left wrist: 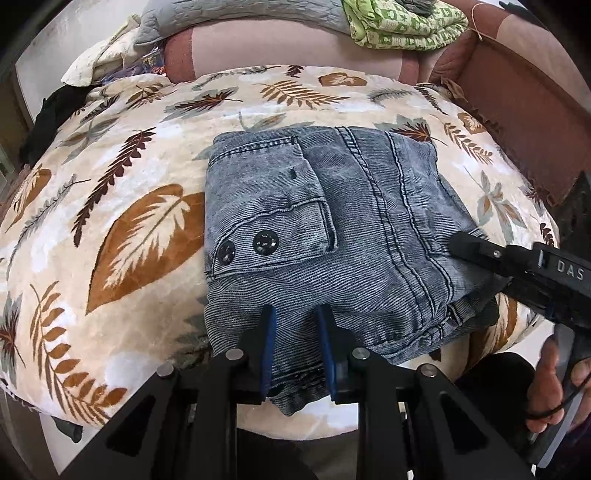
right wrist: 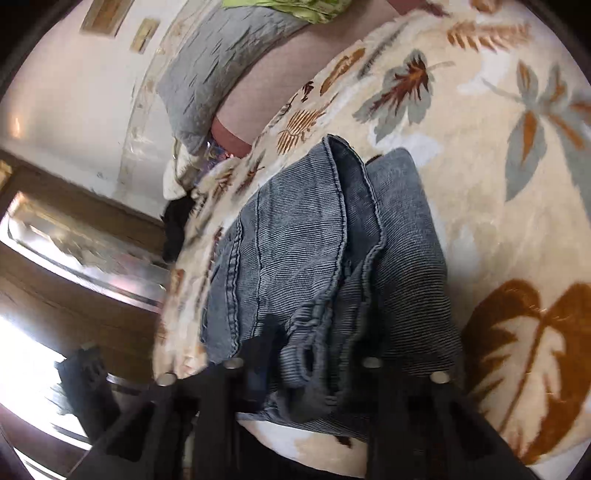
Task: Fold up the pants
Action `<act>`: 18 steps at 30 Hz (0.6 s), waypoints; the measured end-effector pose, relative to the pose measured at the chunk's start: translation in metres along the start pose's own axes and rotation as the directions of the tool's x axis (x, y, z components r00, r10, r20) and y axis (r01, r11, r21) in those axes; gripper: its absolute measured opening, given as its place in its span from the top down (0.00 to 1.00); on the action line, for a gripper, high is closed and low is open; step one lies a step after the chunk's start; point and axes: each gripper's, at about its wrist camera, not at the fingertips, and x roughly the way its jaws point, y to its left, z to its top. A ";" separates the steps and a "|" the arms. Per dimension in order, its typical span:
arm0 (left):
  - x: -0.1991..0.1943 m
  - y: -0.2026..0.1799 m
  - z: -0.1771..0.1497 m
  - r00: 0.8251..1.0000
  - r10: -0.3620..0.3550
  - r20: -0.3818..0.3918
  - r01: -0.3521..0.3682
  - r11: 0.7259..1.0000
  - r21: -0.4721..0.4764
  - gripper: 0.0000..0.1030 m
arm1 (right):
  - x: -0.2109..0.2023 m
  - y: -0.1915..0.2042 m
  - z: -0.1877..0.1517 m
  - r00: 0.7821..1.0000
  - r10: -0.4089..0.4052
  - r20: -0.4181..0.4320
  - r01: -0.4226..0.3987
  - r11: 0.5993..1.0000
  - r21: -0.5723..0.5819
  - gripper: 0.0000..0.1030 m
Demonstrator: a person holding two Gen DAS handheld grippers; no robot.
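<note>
Pants folded, blanket margin around.

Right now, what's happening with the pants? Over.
Left hand-held gripper open over pants. Right hand-held gripper gripping their side edge. Pants folded on blanket.

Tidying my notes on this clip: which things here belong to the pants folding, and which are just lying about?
Job:
- folded denim pants
- left hand-held gripper
- right hand-held gripper
- leaf-print blanket, the folding surface

Lying about:
- green patterned cloth
- grey quilted pillow
- black garment

Left gripper fingers parted, pointing forward; right gripper reaching in from right, state unclear.
</note>
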 end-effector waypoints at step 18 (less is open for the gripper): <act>0.000 -0.012 0.000 0.999 0.046 -0.007 -0.046 0.998 0.047 0.52 | -0.052 -0.034 -0.011 0.982 -0.186 0.039 0.185 0.983 0.016 0.74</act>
